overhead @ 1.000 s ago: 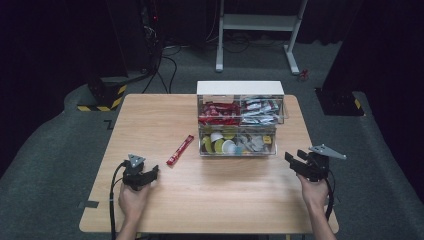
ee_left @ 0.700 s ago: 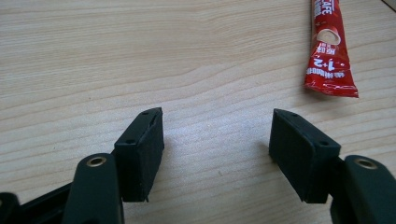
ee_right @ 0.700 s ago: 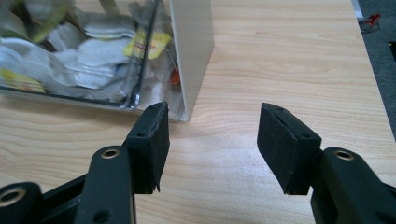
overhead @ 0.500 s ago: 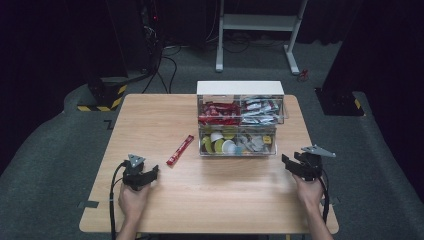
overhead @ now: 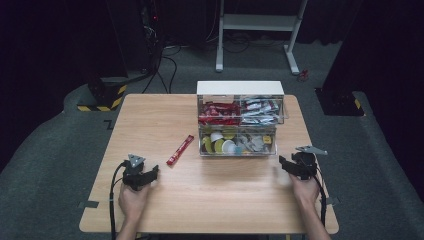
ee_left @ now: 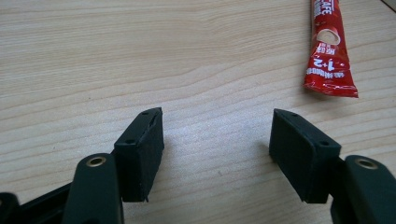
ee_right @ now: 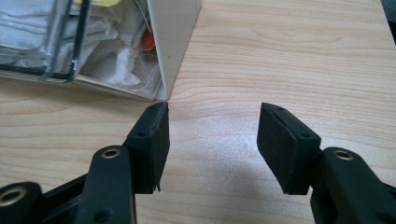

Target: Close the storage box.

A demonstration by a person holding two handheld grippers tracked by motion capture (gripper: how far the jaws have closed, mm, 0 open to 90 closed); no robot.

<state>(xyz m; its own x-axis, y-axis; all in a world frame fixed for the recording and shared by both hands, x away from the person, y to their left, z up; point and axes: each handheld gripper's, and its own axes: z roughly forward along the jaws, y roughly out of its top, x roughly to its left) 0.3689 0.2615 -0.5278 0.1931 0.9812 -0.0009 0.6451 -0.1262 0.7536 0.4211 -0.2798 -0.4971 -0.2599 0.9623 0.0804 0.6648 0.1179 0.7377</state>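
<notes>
on the tabletop (overhead: 165, 125) just left of the clear organizer box (overhead: 240, 90), the red sachet (overhead: 180, 149) lies flat, long axis slanting up-right, near the empty open-jawed left gripper (overhead: 151, 173); right gripper (overhead: 283, 163) likewise open, empty.

One red sachet (overhead: 180, 150) on the table (overhead: 150, 115), one clear organizer box (overhead: 241, 120) (four compartments), two grippers.

Black left gripper (overhead: 150, 174), brass screws, grey three-cornered plate, black cable
</notes>
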